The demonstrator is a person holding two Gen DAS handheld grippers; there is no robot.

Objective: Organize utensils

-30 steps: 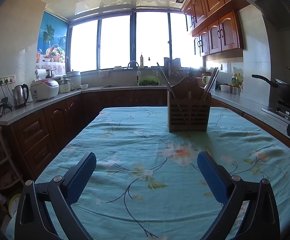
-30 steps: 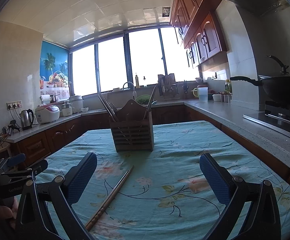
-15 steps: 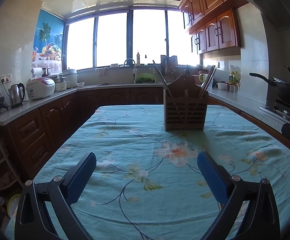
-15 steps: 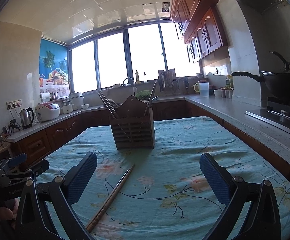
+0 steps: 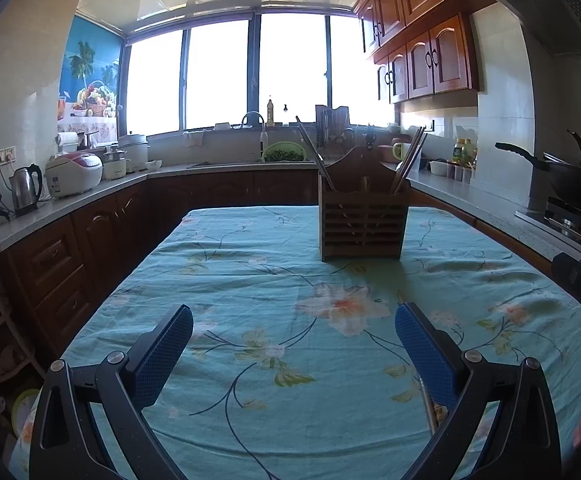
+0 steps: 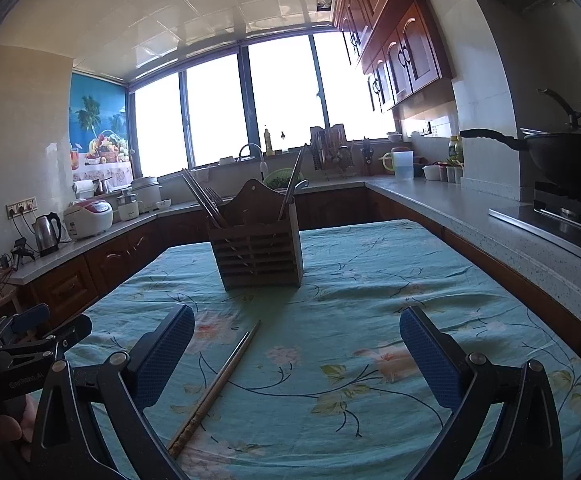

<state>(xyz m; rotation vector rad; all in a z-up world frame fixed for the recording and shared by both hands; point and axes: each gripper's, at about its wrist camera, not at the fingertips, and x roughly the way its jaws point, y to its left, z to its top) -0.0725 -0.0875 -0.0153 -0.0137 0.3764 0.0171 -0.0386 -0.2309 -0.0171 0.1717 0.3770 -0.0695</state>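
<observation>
A wooden slatted utensil holder (image 5: 363, 224) stands upright on the floral tablecloth, with chopsticks sticking out of it; it also shows in the right wrist view (image 6: 256, 249). A pair of chopsticks (image 6: 218, 384) lies on the cloth between my right gripper's fingers, nearer the left finger. A bit of them shows by my left gripper's right finger (image 5: 430, 400). My left gripper (image 5: 293, 350) is open and empty above the cloth. My right gripper (image 6: 296, 354) is open and empty, just short of the chopsticks.
The table (image 5: 250, 280) is ringed by kitchen counters: kettle (image 5: 26, 189) and rice cooker (image 5: 73, 174) on the left, a wok (image 5: 578, 188) on the stove on the right, the sink under the window. The left gripper shows at the right view's left edge (image 6: 22, 340).
Both wrist views have shifted slightly; the holder sits a little higher and nearer in both views. The chopsticks on the cloth have not moved. Both grippers stay open.
</observation>
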